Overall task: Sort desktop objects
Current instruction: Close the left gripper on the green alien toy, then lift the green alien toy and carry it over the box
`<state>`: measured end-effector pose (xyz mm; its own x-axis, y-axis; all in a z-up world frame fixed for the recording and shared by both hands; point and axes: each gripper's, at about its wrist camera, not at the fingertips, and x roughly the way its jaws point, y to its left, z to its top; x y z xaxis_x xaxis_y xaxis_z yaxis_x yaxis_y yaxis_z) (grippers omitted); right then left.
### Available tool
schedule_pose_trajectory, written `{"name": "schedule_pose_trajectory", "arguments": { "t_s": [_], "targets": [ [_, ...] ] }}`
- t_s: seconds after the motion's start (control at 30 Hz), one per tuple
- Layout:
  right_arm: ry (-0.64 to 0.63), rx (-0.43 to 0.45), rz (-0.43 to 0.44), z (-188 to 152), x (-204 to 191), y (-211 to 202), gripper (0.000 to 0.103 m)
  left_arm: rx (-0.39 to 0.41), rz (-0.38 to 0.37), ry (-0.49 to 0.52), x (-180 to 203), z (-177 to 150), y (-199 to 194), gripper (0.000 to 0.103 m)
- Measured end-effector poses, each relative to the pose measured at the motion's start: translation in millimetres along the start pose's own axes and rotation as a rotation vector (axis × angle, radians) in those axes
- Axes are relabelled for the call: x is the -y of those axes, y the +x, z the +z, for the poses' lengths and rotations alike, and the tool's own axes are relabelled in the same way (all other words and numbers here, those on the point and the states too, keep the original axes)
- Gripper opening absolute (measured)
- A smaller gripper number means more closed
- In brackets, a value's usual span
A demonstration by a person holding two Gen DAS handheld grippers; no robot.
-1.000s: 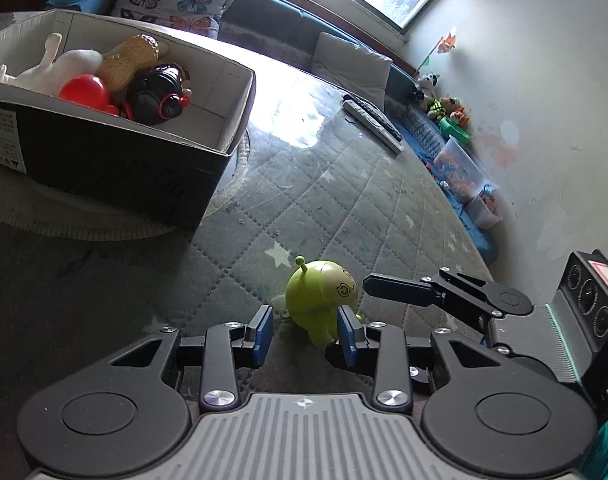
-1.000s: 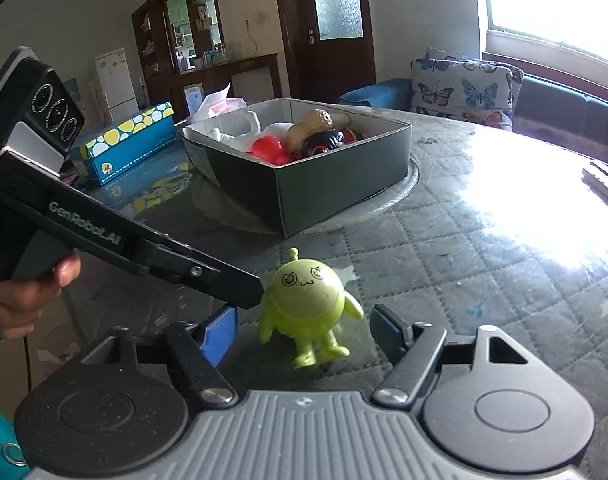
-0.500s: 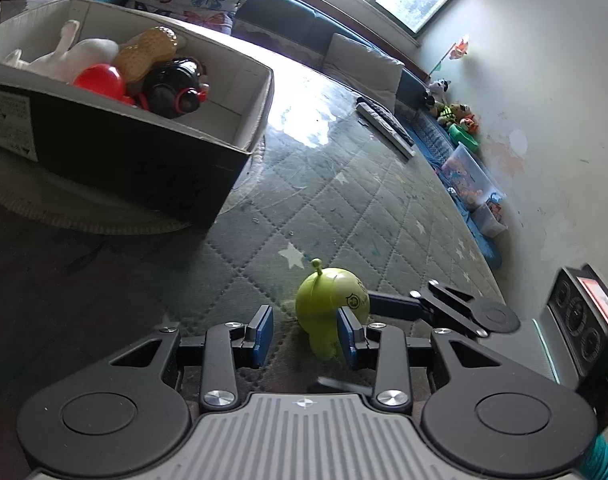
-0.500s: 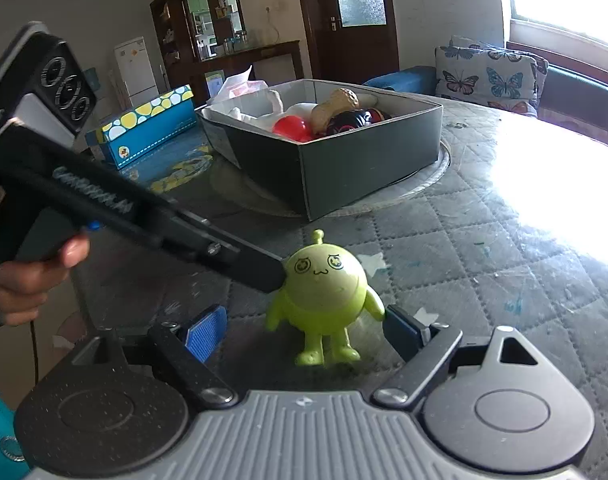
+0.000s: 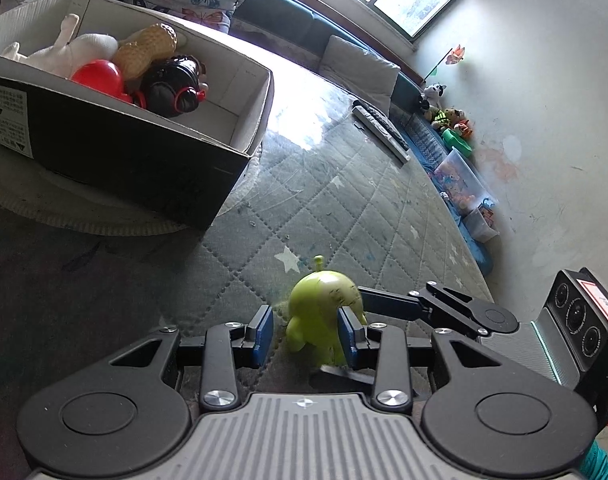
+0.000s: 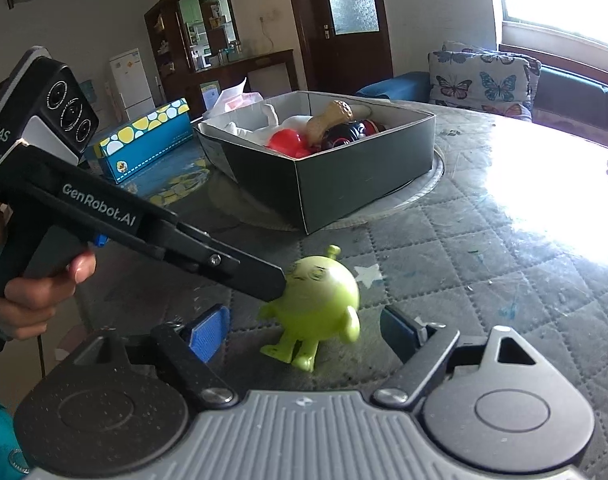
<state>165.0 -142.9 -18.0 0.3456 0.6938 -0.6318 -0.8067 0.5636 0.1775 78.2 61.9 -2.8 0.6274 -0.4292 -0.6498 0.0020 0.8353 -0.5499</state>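
Observation:
A green round alien toy [image 5: 322, 312] stands on the quilted table cover, also in the right wrist view [image 6: 320, 304]. My left gripper [image 5: 306, 334] is open around it; the right blue pad touches the toy's side, the left pad stands apart. My right gripper [image 6: 304, 330] is open with the toy between its wide-spread pads, touching neither. The left gripper's finger [image 6: 240, 270] presses the toy's head in the right wrist view. A dark open box [image 5: 152, 160] holds a red ball, a peanut toy, a black toy and a white plush.
The box [image 6: 368, 176] sits on a round mat at the table's middle. Remote controls [image 5: 380, 128] lie on the far side. A blue dotted box [image 6: 144, 140] stands behind. Sofa cushions and floor toys lie beyond the table edge.
Both grippers have moved closer around the green toy. The left gripper's finger now touches its head and the toy has turned and tilts slightly. The right gripper's pads have spread wider.

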Motion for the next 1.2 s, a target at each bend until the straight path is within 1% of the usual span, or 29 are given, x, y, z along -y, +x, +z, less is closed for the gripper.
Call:
{"name": "schedule_pose_trajectory", "arguments": {
  "t_s": [0.03, 0.17, 0.33, 0.6, 0.63, 0.67, 0.7, 0.83, 0.93, 1.03, 1.2],
  "targets": [
    [0.002, -0.004, 0.0, 1, 1, 2, 0.076, -0.003, 0.005, -0.002, 0, 0, 1, 0.038],
    [0.003, -0.008, -0.006, 3, 3, 7, 0.073, -0.007, 0.004, -0.009, -1, 1, 3, 0.038],
    [0.018, 0.002, 0.01, 5, 6, 4, 0.065, 0.004, -0.018, 0.002, 0, 4, 0, 0.039],
    [0.049, -0.006, 0.001, 4, 9, 7, 0.058, -0.017, -0.064, -0.027, -5, 4, 6, 0.039],
    [0.049, -0.006, -0.002, 4, 9, 7, 0.057, -0.018, -0.07, -0.033, -6, 4, 6, 0.038],
    [0.047, -0.005, -0.009, 4, 8, 6, 0.055, -0.019, -0.074, -0.038, -7, 4, 6, 0.037],
    [0.047, -0.003, -0.017, 4, 7, 6, 0.049, -0.016, -0.075, -0.04, -8, 4, 5, 0.037],
    [0.045, -0.005, -0.022, 8, 5, 3, 0.048, -0.003, -0.087, -0.034, -8, 3, 0, 0.037],
    [0.019, 0.006, -0.031, 15, -2, 1, 0.048, 0.022, -0.098, -0.032, -8, 5, -10, 0.037],
    [-0.003, 0.038, -0.032, 28, -7, -5, 0.049, 0.071, -0.11, -0.018, -5, 15, -25, 0.037],
    [-0.054, 0.107, -0.033, 67, -15, -4, 0.048, 0.176, -0.095, 0.017, -4, 41, -50, 0.037]
  ]
}}
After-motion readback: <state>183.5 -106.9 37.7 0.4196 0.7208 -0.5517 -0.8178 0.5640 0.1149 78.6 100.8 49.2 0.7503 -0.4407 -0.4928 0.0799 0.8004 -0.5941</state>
